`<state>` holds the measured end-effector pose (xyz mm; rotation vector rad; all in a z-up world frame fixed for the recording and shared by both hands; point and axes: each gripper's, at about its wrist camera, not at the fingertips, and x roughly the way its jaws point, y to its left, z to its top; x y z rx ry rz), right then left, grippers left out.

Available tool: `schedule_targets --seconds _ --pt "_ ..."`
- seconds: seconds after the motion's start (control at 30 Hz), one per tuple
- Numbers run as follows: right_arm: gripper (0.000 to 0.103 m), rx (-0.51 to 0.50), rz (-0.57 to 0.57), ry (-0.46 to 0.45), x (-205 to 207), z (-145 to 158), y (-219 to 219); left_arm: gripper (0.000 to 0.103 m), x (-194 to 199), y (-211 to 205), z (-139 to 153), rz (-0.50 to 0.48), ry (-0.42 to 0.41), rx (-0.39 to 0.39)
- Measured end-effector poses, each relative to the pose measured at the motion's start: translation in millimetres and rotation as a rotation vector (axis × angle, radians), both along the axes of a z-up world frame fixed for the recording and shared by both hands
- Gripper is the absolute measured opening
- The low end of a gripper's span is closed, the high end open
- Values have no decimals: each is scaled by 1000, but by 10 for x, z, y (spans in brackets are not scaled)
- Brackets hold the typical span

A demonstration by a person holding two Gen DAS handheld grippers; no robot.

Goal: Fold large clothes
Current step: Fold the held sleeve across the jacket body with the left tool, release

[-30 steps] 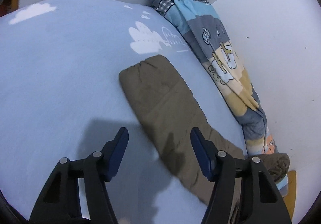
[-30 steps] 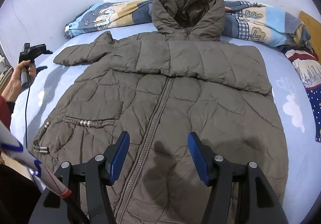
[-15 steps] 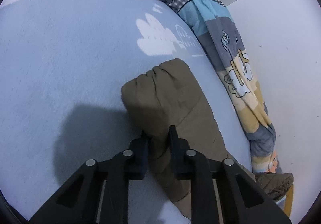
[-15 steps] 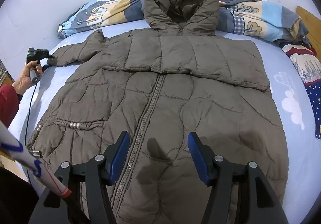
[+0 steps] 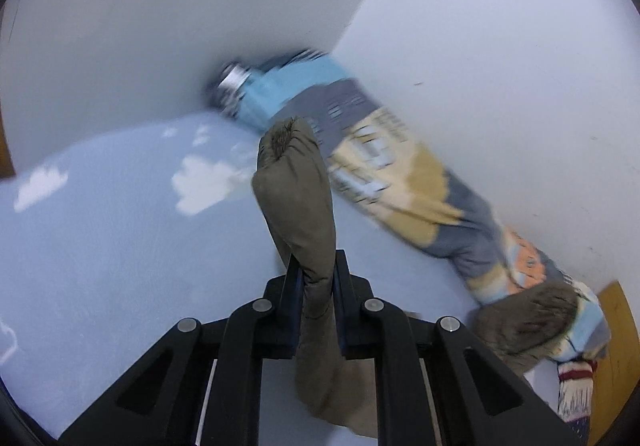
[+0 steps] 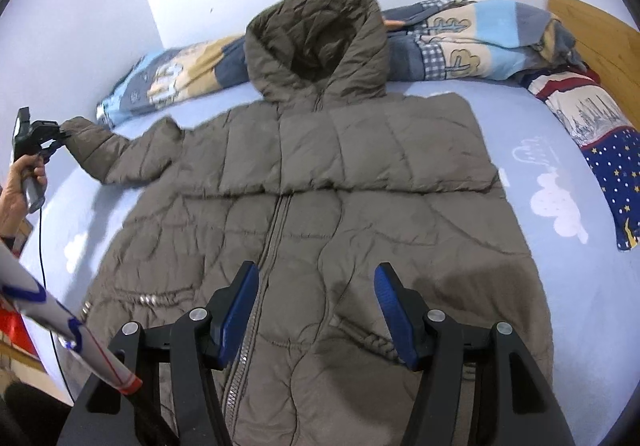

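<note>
My left gripper (image 5: 316,278) has just clamped shut on the coat's left sleeve (image 5: 296,198) near the cuff and lifted it off the bed (image 5: 100,246): the sleeve fold is now under way. My right gripper (image 6: 316,310) hovers empty with jaws apart, angled down over the coat (image 6: 320,206), which lies flat, zipped front up.

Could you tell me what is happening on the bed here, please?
A person is folding a brown hooded coat spread face up on a blue bed. The left gripper is shut on the cuff of one sleeve and holds it off the sheet. The right gripper hovers open above the coat's lower front, holding nothing. The other sleeve already lies folded across the chest.
</note>
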<state>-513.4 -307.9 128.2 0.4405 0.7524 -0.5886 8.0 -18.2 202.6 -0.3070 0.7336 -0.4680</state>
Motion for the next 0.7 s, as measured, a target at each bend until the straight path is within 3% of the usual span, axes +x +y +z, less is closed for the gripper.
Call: schedule_targets --seconds 0.2,0.33,0.5,0.7 --pt "65 -17 -62 -69 -196 178 -126 13 -698 -470 741 -121 -117 35" --pt "65 -34 -107 -108 -335 294 -211 13 -1168 -845 979 -204 -161 63" --pt "65 -47 -152 -149 -506 392 -321 13 -1818 -1374 1077 -321 -179 73" --pt "65 -37 -214 -187 -749 460 -469 13 -2490 -2045 888 -459 -167 103"
